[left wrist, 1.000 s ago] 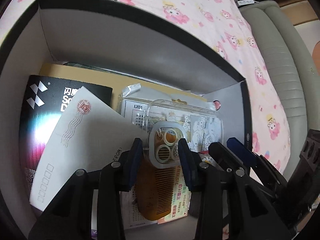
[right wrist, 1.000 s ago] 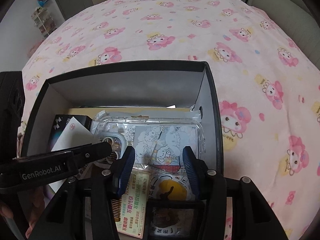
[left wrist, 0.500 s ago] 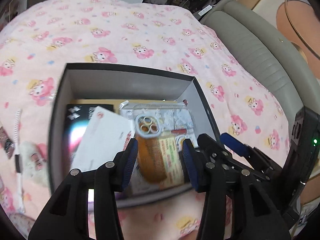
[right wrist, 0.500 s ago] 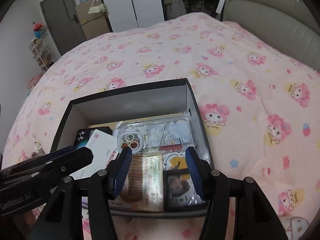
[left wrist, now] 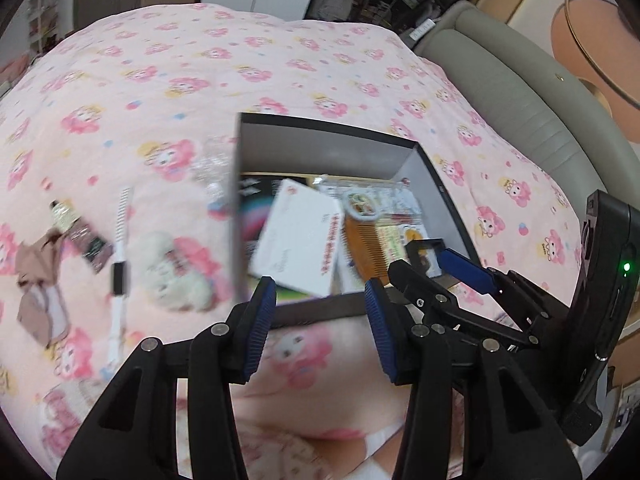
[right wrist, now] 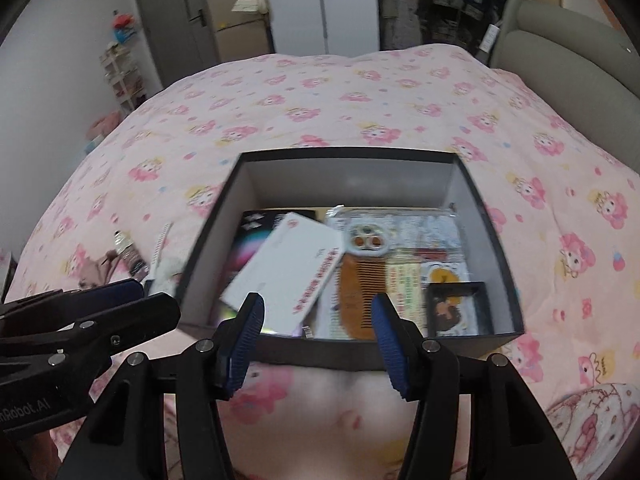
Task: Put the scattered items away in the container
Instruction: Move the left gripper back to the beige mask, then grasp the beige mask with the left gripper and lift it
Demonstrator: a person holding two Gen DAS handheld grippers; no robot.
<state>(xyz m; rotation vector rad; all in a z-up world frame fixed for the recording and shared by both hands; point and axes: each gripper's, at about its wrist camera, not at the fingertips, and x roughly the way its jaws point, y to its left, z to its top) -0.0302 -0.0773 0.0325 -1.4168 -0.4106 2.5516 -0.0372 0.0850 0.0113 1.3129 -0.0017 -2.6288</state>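
Observation:
A black box with grey inner walls sits on the pink bed. It holds a white envelope, an orange comb, a clear phone case, a small framed picture and a dark booklet. My left gripper is open and empty, above the box's near edge. My right gripper is open and empty, just in front of the box. Left of the box lie a white watch, a tube, a plush toy and a brown cloth.
A grey padded headboard runs along the right side of the bed. A door and cupboards stand beyond the bed's far end. The right gripper's body sits close at the left view's right edge.
Both grippers have pulled back and up out of the box, open throughout. The left view has swung left, so the scattered items beside the box now show.

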